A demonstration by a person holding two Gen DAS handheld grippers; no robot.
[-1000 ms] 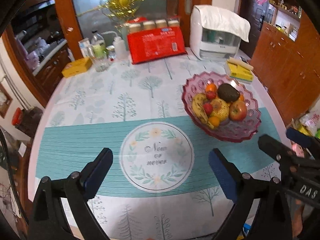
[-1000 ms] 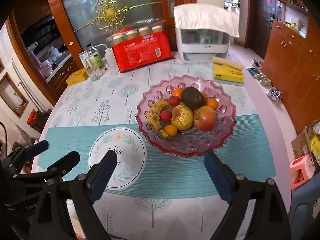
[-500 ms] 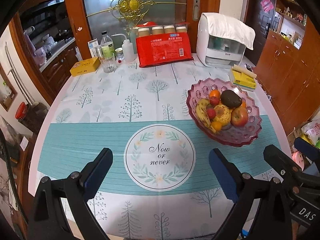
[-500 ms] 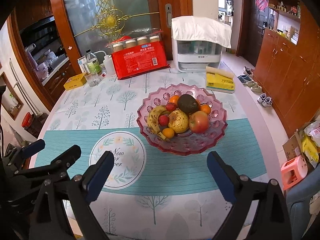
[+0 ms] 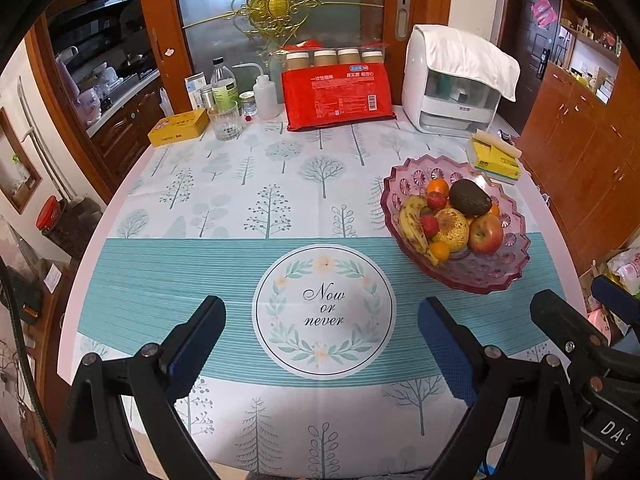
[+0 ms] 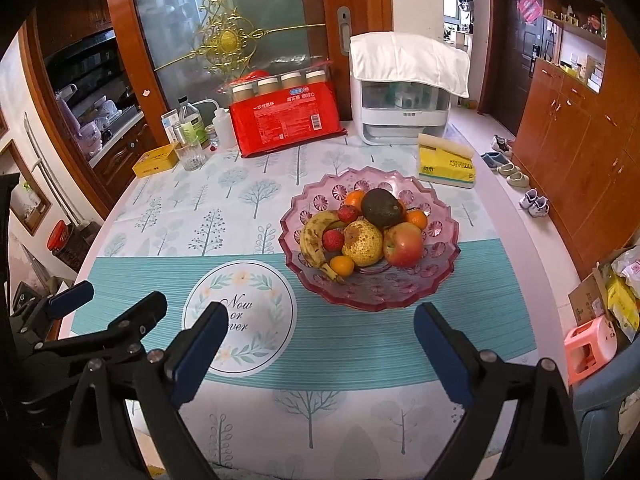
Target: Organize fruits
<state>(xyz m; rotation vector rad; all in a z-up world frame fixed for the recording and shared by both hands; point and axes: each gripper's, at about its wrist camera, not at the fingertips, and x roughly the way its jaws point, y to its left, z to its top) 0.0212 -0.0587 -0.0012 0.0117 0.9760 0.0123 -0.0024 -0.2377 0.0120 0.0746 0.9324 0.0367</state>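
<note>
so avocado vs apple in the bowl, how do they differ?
The avocado is dark green and oblong; the apple is red-yellow and round. The avocado sits atop the pile toward the far side; the apple rests lower, nearer the grippers. Both lie in the pink bowl, ungrasped.

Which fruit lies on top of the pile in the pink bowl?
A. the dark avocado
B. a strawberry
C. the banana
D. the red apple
A: the dark avocado rests highest in the pink bowl, above the pear and the red apple, while the banana lies lower along the left side.
</note>
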